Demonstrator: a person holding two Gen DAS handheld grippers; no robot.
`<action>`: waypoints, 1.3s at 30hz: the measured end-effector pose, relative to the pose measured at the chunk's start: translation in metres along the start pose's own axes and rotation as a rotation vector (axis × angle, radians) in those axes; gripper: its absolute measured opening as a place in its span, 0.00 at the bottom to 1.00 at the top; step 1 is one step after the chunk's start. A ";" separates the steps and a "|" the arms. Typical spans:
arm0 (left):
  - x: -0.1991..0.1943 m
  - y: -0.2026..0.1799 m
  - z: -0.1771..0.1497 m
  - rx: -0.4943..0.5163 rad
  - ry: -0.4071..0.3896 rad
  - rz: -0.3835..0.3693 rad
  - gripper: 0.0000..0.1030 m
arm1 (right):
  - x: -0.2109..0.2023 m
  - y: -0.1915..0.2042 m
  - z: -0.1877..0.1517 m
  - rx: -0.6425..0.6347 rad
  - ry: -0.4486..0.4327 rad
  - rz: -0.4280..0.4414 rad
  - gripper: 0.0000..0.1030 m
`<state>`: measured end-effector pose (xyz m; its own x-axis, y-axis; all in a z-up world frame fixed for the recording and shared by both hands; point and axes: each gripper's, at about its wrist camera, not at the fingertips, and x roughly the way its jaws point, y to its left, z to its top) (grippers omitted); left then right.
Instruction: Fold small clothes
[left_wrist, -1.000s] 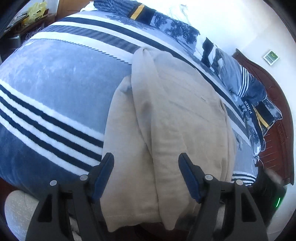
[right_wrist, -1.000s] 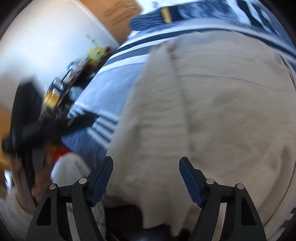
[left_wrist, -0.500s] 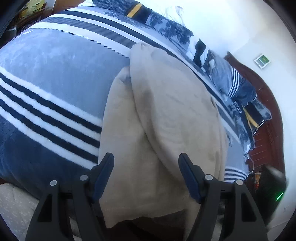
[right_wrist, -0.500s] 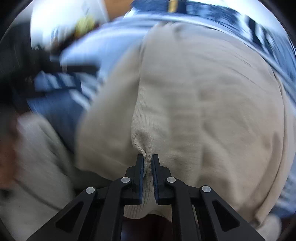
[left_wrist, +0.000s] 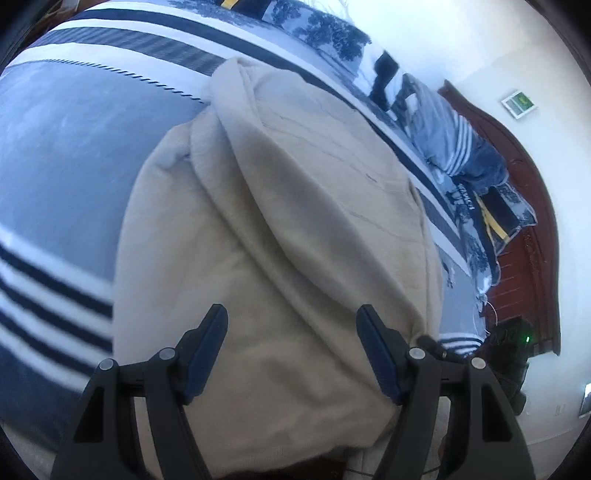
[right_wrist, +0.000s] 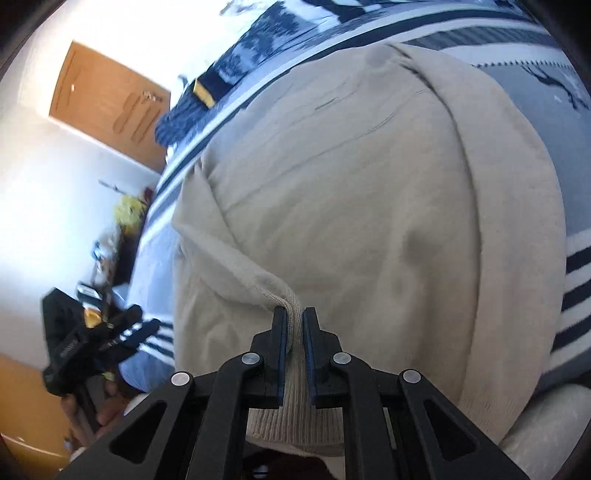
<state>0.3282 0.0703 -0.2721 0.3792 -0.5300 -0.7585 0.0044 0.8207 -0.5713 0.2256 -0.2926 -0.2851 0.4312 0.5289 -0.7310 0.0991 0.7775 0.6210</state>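
A beige knit sweater (left_wrist: 295, 229) lies on a bed with a blue, white and navy striped blanket (left_wrist: 74, 147), one side folded over its middle. My left gripper (left_wrist: 291, 325) is open and empty, just above the sweater's near hem. My right gripper (right_wrist: 293, 325) is shut on the ribbed hem of the sweater (right_wrist: 332, 184) and lifts a pinch of it. The left gripper also shows at the lower left of the right wrist view (right_wrist: 96, 343), held in a hand.
Striped pillows and bedding (left_wrist: 454, 147) lie at the head of the bed by a dark red headboard (left_wrist: 532, 221). A wooden door (right_wrist: 110, 107) and a cluttered side table (right_wrist: 103, 258) stand beside the bed.
My right gripper closed on the sweater's hem and has swung to the right with it. My left gripper stayed open and moved in lower over the sweater.
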 end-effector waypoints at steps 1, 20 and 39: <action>0.008 0.001 0.008 -0.005 0.002 0.003 0.69 | 0.006 -0.004 0.006 0.012 0.008 -0.025 0.12; 0.026 0.070 0.143 -0.127 -0.138 0.110 0.56 | 0.066 0.192 0.133 -0.427 0.130 0.215 0.73; 0.056 0.104 0.150 -0.200 -0.068 -0.153 0.39 | 0.356 0.289 0.241 -0.459 0.391 -0.151 0.04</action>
<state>0.4885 0.1579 -0.3271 0.4496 -0.6235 -0.6396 -0.1142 0.6700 -0.7335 0.6240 0.0381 -0.2973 0.0737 0.4196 -0.9047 -0.2996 0.8746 0.3812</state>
